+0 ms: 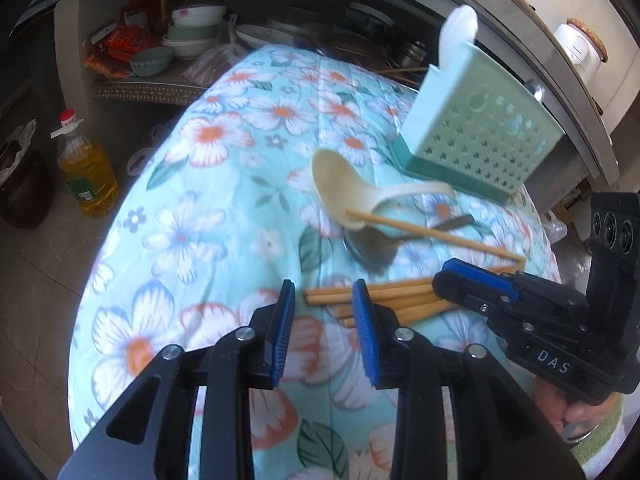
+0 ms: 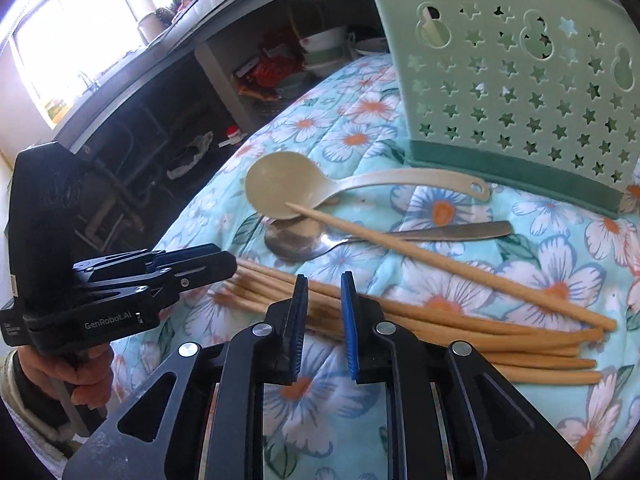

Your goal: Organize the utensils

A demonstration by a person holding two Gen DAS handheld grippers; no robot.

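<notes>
We see left tool (image 1: pixel 324 292) part-open over chopstick bundle (image 2: pixel 440 320), gripping nothing | right tool (image 2: pixel 323 286) narrowly open above same bundle, empty | plastic spoon (image 2: pixel 280 184), metal spoon (image 2: pixel 304 242) beyond | green holder (image 2: pixel 520 92) far right on floral tabletop (image 2: pixel 360 136).

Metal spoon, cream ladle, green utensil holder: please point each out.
metal spoon (image 2: pixel 294 243), right wrist view, on its bowl.
cream ladle (image 2: pixel 276 184), right wrist view, on its bowl.
green utensil holder (image 1: pixel 476 128), left wrist view, on its perforated front wall.
</notes>
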